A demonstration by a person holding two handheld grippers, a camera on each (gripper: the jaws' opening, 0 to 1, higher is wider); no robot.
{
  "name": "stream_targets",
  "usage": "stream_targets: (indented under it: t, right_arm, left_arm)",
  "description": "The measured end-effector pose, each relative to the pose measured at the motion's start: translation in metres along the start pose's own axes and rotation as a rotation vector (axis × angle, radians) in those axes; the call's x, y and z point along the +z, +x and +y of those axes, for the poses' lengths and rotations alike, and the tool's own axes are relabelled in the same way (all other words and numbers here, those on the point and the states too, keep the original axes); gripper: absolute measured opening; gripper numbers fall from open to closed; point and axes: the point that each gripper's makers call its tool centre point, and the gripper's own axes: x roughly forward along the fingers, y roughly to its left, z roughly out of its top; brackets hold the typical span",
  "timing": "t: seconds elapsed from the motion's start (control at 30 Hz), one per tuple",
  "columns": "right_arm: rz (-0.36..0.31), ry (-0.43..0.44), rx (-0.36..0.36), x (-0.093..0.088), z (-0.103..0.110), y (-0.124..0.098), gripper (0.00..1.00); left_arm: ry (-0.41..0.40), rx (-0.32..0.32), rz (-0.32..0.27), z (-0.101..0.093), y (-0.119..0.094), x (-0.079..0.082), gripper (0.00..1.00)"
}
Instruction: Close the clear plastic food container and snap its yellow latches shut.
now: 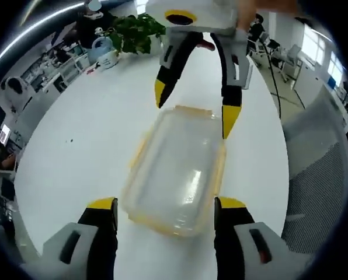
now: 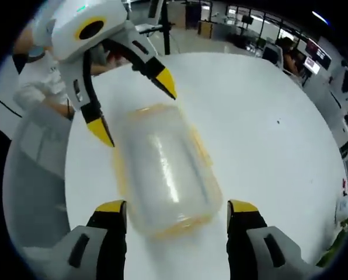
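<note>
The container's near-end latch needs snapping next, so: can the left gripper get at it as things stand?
Probably yes. The left gripper is open, its jaws either side of the container's near end, nothing between; the right gripper is at the far end.

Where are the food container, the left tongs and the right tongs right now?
food container point(image 1: 177, 169): left gripper view, middle of its clear lid.
left tongs point(image 1: 165, 210): left gripper view, midway between the yellow tips, standing open.
right tongs point(image 2: 177, 211): right gripper view, midway between the yellow tips, standing open.
</note>
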Motion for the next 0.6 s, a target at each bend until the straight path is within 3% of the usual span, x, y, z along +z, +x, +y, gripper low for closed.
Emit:
stream_targets:
  t: [0.23,0.37,0.43,0.6]
  right_arm:
    - [-0.042,0.053,-0.023,-0.002,-0.002,-0.004,0.69]
    - [-0.086,0.094,-0.038,0.001,-0.002,-0.008,0.69]
    - [-0.149,0.148,-0.053,0.007,-0.001,-0.01,0.7]
    - [-0.196,0.174,-0.082,0.006,0.006,-0.011,0.7]
  left_arm:
    - [-0.079,0.034,-0.048,0.003,-0.007,-0.011,0.68]
    - [-0.147,0.05,-0.082,0.006,-0.011,-0.015,0.68]
    - [-0.18,0.059,-0.096,0.006,-0.015,-0.02,0.67]
    - [-0.234,0.085,-0.141,0.005,-0.022,-0.025,0.67]
